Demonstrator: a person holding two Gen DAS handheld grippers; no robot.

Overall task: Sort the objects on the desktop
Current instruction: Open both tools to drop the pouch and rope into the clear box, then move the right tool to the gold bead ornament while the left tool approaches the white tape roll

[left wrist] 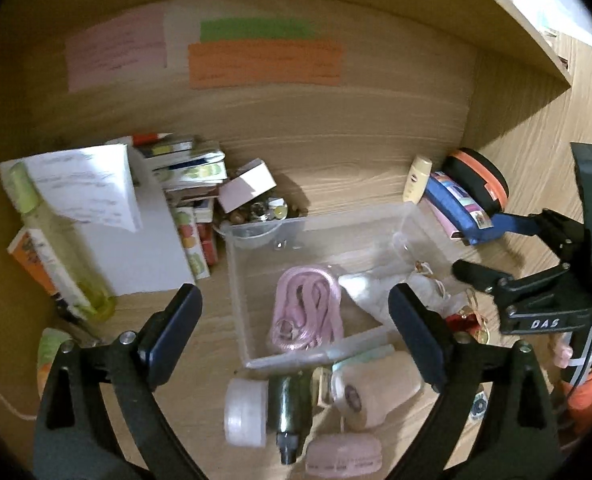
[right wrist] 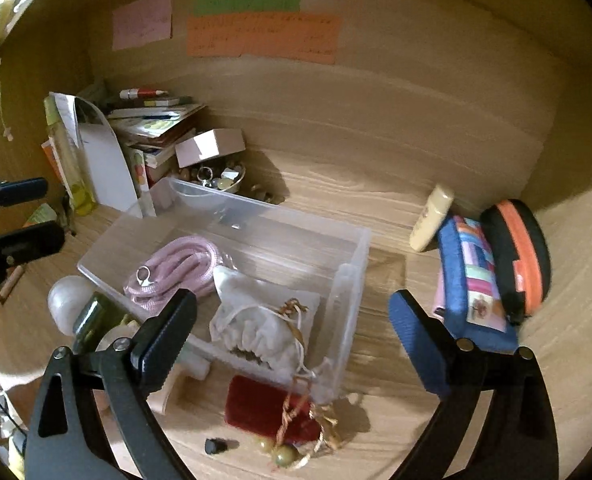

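A clear plastic bin (left wrist: 412,216) (right wrist: 352,264) sits on the wooden desk. It holds a coiled pink cord (left wrist: 306,308) (right wrist: 171,268) and a white drawstring pouch (right wrist: 255,328) (left wrist: 366,290). My left gripper (left wrist: 296,328) is open and empty above the bin's near edge. My right gripper (right wrist: 291,328) is open and empty over the pouch; it shows at the right of the left wrist view (left wrist: 496,280). A red velvet pouch (right wrist: 263,408) with beads lies in front of the bin.
A white jar (left wrist: 245,412), a dark bottle (left wrist: 289,400), a beige container (left wrist: 376,392) and a pink case (left wrist: 344,458) lie near the bin. Books and papers (left wrist: 107,216) stack at left; a blue pencil case (right wrist: 472,280) and a black-orange case (right wrist: 516,252) at right.
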